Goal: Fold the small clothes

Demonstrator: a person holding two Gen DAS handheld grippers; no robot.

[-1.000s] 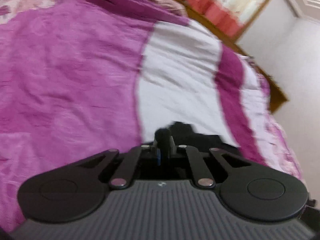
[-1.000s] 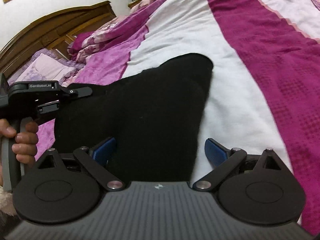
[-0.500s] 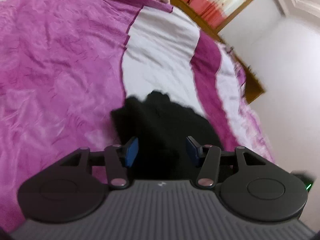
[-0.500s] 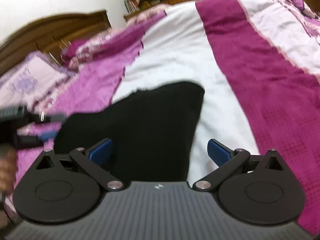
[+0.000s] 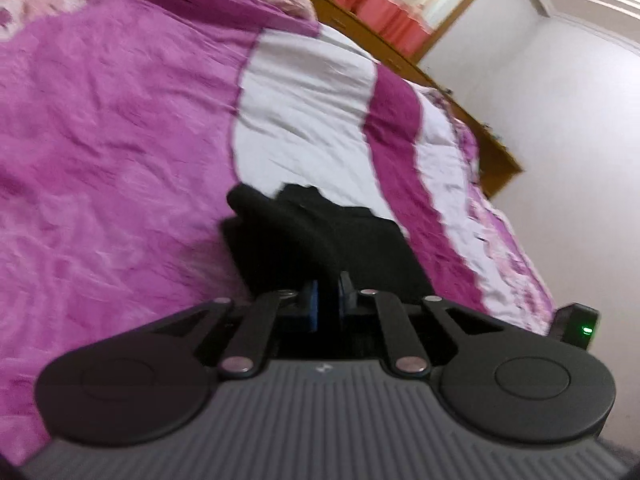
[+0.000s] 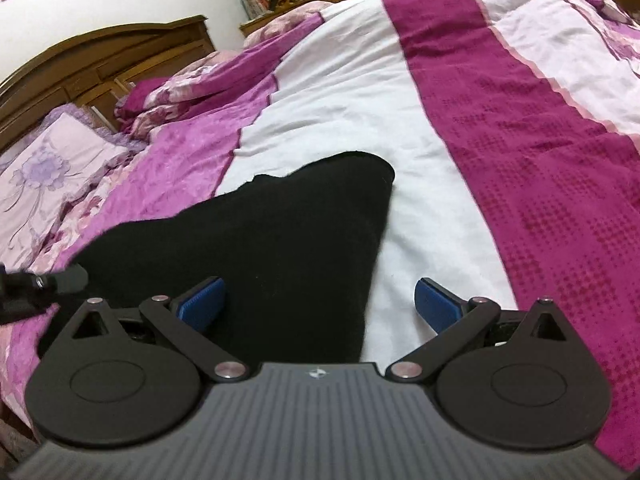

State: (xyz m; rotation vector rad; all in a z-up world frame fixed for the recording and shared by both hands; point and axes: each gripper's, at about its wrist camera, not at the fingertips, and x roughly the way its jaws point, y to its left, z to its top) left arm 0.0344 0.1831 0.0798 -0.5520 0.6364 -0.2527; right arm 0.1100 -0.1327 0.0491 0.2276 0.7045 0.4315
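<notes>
Cloth (image 6: 280, 248), black, lies on the bed (image 6: 360, 100), across the white stripe and the pink cover at 9 o'clock of it. Left tongs (image 5: 328, 300) have just been closing and are clenched on a raised fold of the cloth, which runs up from the pads toward 11 o'clock. Right tongs (image 6: 318, 304) are released, jaws wide apart; the left pad sits over the cloth, the right pad over the white stripe at 3 o'clock of the cloth edge. Headboard (image 6: 100, 60) stands at 10 o'clock in the right view, with a pillow (image 6: 52, 168) below it.
</notes>
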